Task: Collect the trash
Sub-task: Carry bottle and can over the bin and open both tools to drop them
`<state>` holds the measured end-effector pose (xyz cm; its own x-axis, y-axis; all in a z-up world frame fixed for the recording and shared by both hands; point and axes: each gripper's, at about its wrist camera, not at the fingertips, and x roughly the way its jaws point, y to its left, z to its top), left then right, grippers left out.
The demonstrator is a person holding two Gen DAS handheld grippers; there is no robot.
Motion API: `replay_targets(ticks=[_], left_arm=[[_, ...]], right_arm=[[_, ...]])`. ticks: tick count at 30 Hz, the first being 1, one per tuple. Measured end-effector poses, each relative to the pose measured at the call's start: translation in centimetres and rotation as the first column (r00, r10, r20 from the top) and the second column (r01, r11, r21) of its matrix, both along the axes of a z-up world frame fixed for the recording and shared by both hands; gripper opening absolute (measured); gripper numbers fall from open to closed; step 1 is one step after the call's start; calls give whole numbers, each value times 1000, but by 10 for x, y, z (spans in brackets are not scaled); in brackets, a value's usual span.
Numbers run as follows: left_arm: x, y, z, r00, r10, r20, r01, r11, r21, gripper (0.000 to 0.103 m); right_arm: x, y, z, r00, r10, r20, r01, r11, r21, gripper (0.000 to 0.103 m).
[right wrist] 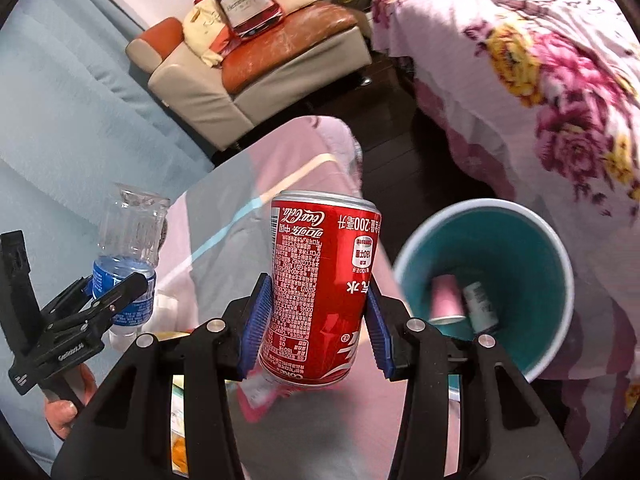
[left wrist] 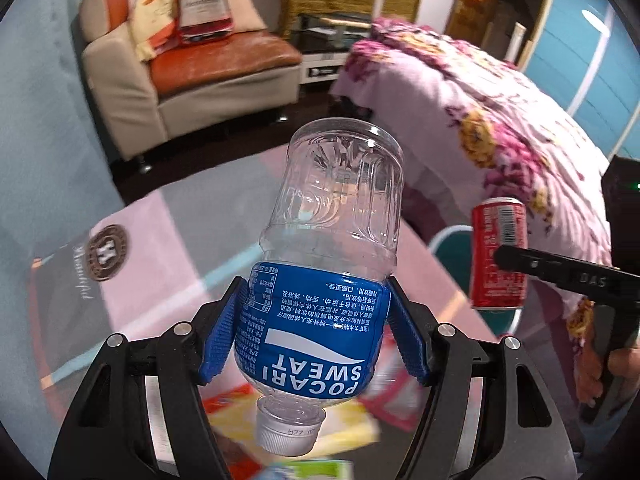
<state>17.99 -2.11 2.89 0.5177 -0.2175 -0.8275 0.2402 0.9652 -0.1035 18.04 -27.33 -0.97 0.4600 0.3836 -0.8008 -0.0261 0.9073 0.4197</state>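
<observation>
The left gripper (left wrist: 316, 332) squeezes a clear, ribbed plastic bottle (left wrist: 326, 264) between its bumpy blue pads (left wrist: 222, 338), cap pointing down, on its shiny blue label. The right gripper (right wrist: 318, 326) pinches a smooth red metal can (right wrist: 320, 288), held above the pink and grey table (right wrist: 256, 184). Just beside the can stands a round teal bin (right wrist: 516, 240) with a pink cup (right wrist: 446, 298) inside. Behind is a flowery blanket (right wrist: 540, 60).

"POCARI SWEAT" was printed in white, upside down, on the blue label of the clear plastic bottle (left wrist: 320, 320); "22A" was stamped on its cap (left wrist: 289, 430). The Coca-Cola script, "200", "180" and Chinese text were read on the red can (right wrist: 320, 288). "DAS" was moulded on the right gripper (left wrist: 496, 258).
</observation>
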Motion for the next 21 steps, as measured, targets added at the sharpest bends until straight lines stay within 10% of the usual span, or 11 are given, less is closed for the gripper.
replay_targets(ticks=[21], left_arm=[[-12,-193,-60,955,-246,-164,247,969,-19,70]], right_arm=[[-65,-147,-24,979,-204,19,205,976,-71,43]])
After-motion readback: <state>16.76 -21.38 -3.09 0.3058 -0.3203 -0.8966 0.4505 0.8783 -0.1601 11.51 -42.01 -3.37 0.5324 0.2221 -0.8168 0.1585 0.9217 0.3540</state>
